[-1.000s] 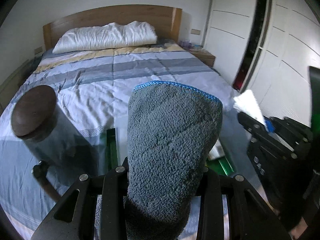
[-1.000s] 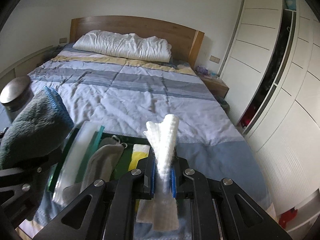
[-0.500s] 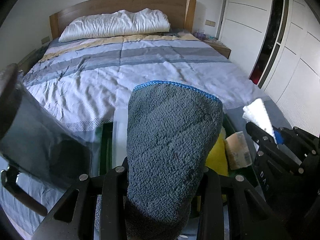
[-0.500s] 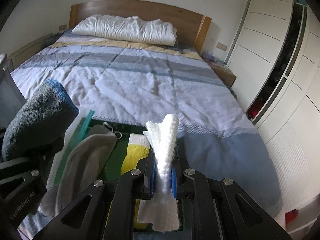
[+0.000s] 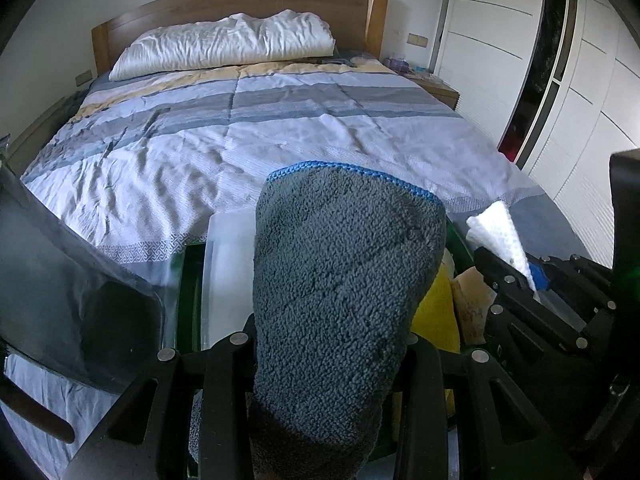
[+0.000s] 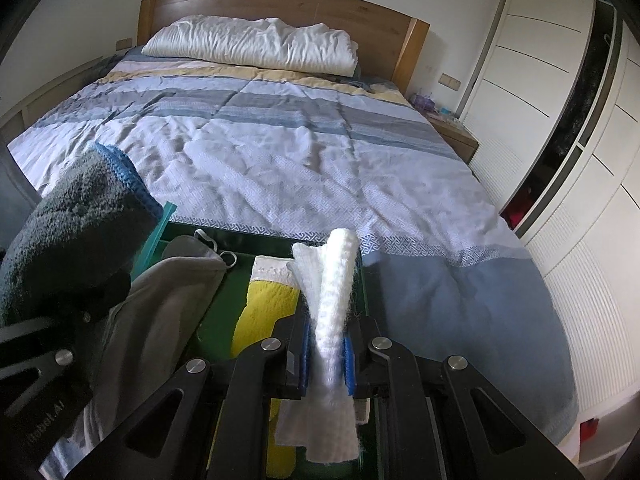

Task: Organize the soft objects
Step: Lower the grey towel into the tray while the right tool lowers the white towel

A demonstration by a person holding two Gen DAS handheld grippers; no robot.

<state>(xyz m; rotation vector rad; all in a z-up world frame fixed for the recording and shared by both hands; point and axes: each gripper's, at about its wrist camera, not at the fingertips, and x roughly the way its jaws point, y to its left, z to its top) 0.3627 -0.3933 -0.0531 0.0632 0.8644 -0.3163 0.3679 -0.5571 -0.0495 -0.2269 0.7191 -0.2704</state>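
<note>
Left fingers (image 5: 332, 344) pinch grey fleece cloth (image 5: 344, 280), right fingers (image 6: 328, 356) pinch white knit cloth (image 6: 332, 300). I risk dropping either outside green tray (image 6: 224, 304): bulky fleece blocks my view.

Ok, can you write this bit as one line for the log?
left gripper: shut on grey towel | right gripper: shut on white cloth | both over green box on bed
</note>
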